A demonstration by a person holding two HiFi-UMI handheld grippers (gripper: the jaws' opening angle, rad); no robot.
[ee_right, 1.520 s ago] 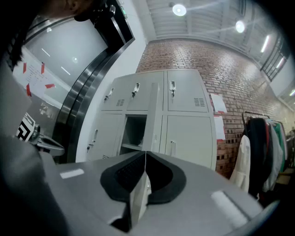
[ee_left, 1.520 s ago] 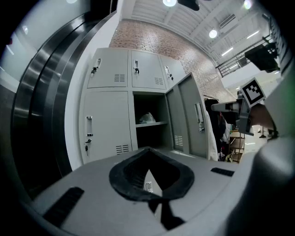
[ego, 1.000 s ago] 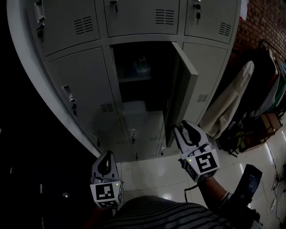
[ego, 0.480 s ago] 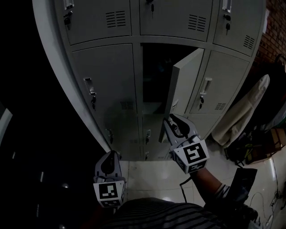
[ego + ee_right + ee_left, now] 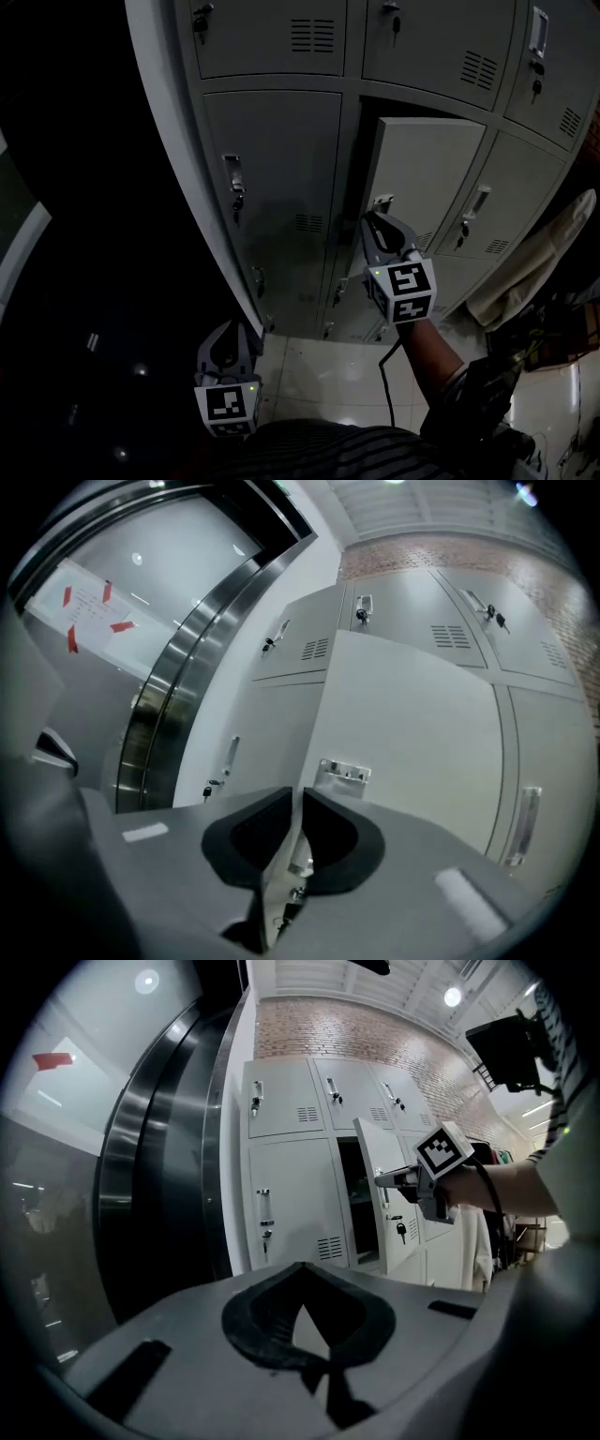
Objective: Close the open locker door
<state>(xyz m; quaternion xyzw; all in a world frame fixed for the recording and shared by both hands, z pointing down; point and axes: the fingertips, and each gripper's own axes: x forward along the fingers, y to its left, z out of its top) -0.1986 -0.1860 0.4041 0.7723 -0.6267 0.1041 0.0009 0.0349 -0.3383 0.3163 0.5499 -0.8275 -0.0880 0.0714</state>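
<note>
Locker door (image 5: 427, 173): ajar in the middle row of the lockers (image 5: 272, 159); a dark gap shows along its top and left edge.
Your right tool (image 5: 376, 218): at the door's left edge, just below the latch plate (image 5: 382, 200); its jaws are closing, down to a thin slit; small metal parts show through that slit; contact with the pads is unclear.
Your left tool (image 5: 228, 330): low, well apart from the lockers; tips pressed together on nothing.
</note>
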